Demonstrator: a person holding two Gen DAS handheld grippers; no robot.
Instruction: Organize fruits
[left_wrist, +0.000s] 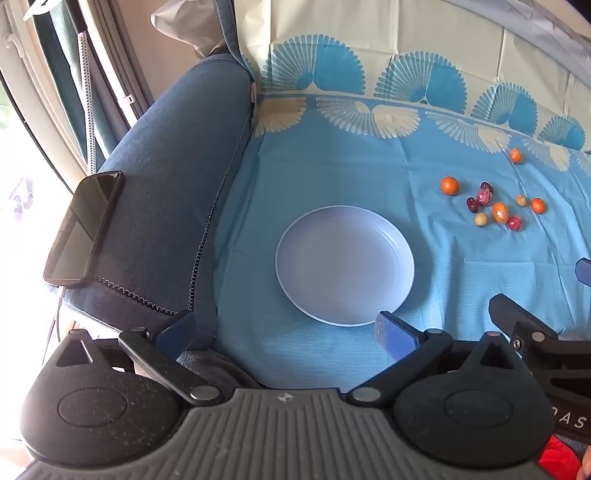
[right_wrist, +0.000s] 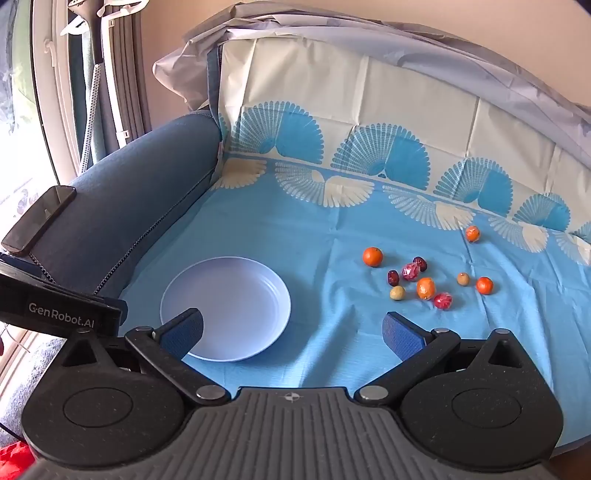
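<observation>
**Fruits loose on soft cloth, plate empty, both grippers unloaded**

Left gripper had its fingers spread wide, holding nothing, low over the near edge of the plate. Right gripper likewise apart and empty, left finger over the plate rim, fruits ahead and to the right, well apart from the plate.

Risks, as judged: fruits were small and round, clustered close, some touching or nearly so. Closing on one could nudge neighbours and send them rolling. Two red ones looked wrapped in shiny film, likely slippery. A lone orange sat farther back near the cloth's upturned edge, the longest reach. The plate was light and shallow; a bump could slide it, and dropped fruit could roll out.

Surface: blue cloth with fan print, creased, over what looked like a sofa seat, so soft. Armrest at left carried a phone. Window and curtain beyond.
</observation>
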